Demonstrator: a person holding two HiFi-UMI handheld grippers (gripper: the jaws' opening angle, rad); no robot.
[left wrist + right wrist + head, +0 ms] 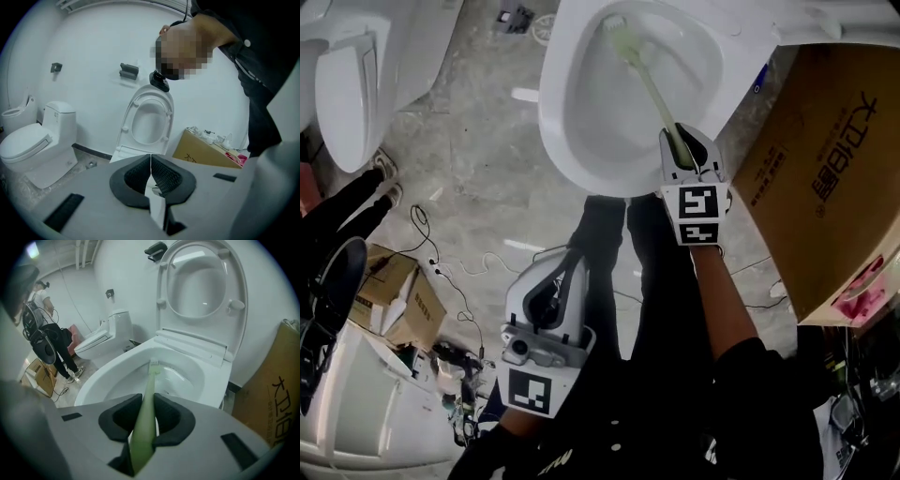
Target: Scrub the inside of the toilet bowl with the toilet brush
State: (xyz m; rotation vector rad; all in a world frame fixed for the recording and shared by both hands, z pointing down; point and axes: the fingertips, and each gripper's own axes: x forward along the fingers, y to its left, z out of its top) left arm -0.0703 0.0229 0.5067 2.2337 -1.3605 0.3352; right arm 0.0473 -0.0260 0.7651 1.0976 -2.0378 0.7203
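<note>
Right tool (pixel 680 141) is clamped on the pale green handle of the toilet brush (pixel 645 82), its jaws pressed to either side near the upper end. From that grip the brush runs straight ahead and down into the toilet bowl (pixel 555 127), its long axis in line with the tool. The bristle head sits at the far inner wall, towards the back. So the surface to scrub lies forward of and below the right tool; I'd judge the strokes should run along that axis and sweep sideways. Meanwhile the left tool (pixel 555 286) hangs low by the person's legs (pixel 609 272), well apart from the bowl, jaws closed together on nothing, plainly the farther of the 2.
</note>
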